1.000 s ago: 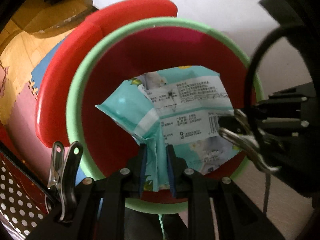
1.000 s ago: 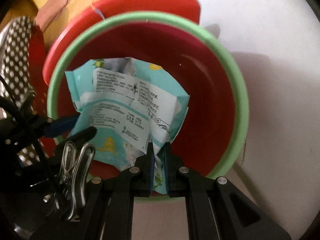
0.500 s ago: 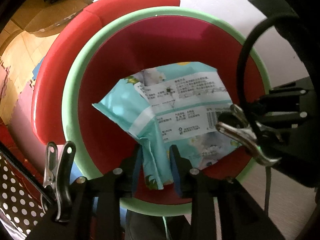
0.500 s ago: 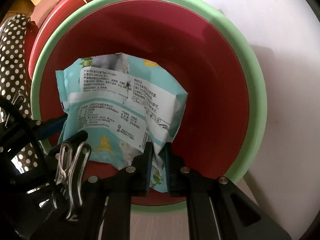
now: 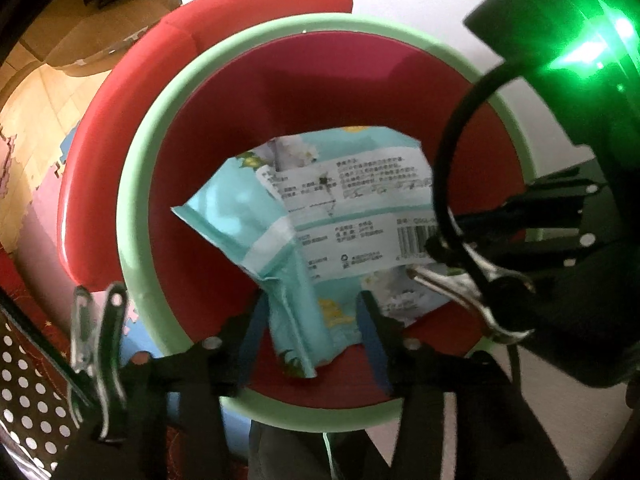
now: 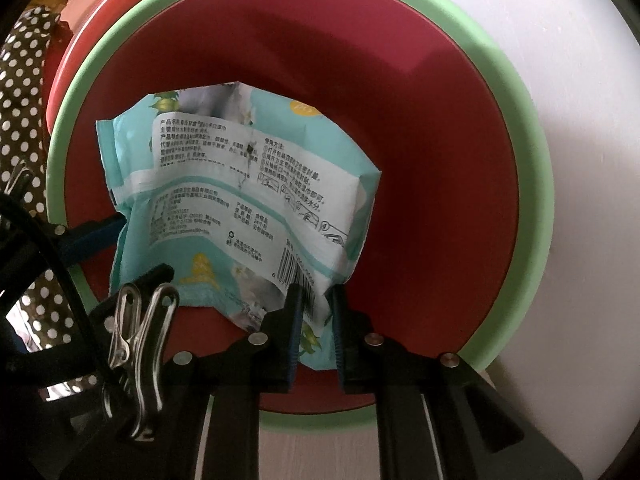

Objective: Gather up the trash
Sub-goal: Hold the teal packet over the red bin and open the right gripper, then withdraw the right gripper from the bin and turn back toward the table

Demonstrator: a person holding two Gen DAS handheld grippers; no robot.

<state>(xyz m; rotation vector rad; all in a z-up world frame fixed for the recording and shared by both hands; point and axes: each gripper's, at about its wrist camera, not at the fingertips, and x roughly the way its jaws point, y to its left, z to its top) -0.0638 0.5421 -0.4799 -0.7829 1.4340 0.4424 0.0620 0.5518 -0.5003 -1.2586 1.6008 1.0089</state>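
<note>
Right over the basin now: a teal wet-wipe packet [image 5: 320, 216] hangs inside a red basin with a pale green rim [image 5: 132, 216], and both grippers are at its lower edge. In the left wrist view the left gripper [image 5: 310, 328] has its blue-padded jaws spread wide, with a gap on either side of the packet's crumpled lower corner, so it is not gripping. That corner dangles between the fingers without touching either pad. Across the bowl, the right gripper's black body and its steel clip reach in from the right and overlap the packet's barcode end.

Switching to the right wrist view, the right gripper [image 6: 314, 320] has its jaws close together with the packet's [image 6: 240, 200] bottom edge, just under the barcode, pinched between the blue pads. The packet fans upward and left from that pinch, its white label of printed text facing the camera, its body over the red floor of the basin [image 6: 532, 184]. At the left edge, the left gripper's blue finger pokes in beside the packet's lower left side. A second red basin [image 5: 92, 152] sits nested under the green-rimmed one, and polka-dot fabric [image 6: 20, 112] shows at the far left.
</note>
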